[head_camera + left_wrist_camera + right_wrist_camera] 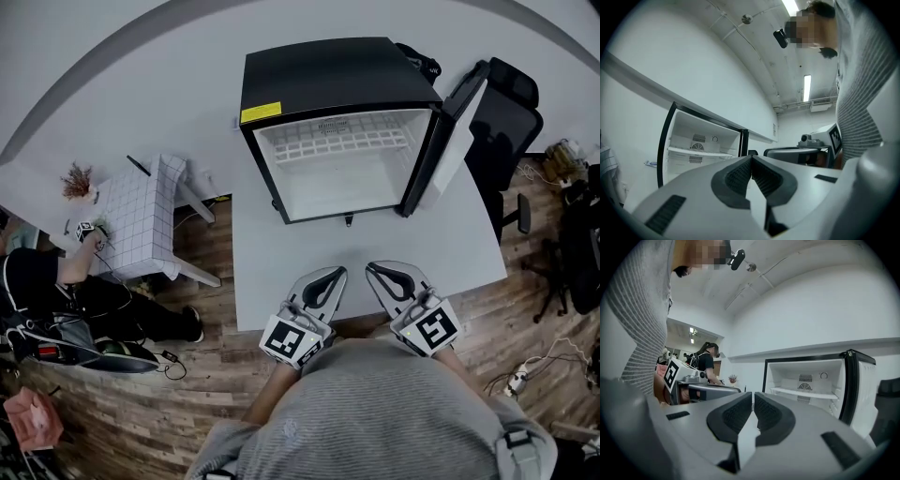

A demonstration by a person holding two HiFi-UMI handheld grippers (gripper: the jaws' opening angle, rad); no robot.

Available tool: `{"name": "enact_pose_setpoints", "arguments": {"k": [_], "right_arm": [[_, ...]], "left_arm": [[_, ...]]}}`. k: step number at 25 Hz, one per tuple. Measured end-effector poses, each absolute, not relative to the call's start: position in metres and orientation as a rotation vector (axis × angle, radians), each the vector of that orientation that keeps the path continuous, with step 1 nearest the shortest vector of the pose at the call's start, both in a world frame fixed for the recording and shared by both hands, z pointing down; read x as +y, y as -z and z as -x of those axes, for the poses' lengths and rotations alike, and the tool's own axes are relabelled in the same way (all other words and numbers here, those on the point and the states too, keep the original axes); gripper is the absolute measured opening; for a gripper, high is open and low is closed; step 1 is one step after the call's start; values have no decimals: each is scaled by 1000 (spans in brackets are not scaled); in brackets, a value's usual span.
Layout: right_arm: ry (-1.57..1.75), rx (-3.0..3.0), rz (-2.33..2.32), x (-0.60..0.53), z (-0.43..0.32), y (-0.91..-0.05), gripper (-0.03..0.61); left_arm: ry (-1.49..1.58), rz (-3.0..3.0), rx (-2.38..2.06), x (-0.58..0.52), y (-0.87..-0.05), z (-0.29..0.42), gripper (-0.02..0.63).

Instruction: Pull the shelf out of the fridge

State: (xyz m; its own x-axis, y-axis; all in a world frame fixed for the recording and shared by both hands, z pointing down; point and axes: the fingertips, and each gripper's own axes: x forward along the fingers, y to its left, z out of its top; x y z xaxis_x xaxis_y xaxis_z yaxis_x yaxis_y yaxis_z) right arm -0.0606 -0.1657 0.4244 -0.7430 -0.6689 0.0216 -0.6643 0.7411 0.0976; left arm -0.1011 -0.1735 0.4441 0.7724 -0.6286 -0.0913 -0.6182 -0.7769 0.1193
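Two units, left gripper and right gripper, jaws closed and empty, side by side well short of the open mini fridge, likely staged for the reach; wire shelf seated high inside it, not yet pulled.

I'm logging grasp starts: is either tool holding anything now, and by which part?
Nothing is held. The left tool and right tool are both shut and empty; the shelf sits untouched inside the fridge.
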Motion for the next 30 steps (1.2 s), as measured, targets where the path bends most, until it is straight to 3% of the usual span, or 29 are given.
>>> {"name": "enact_pose_setpoints", "arguments": {"k": [30], "right_arm": [[1003, -1984, -950, -365, 59, -493, 18]], "left_arm": [[116, -2793, -1163, -229, -475, 105, 12]]}}
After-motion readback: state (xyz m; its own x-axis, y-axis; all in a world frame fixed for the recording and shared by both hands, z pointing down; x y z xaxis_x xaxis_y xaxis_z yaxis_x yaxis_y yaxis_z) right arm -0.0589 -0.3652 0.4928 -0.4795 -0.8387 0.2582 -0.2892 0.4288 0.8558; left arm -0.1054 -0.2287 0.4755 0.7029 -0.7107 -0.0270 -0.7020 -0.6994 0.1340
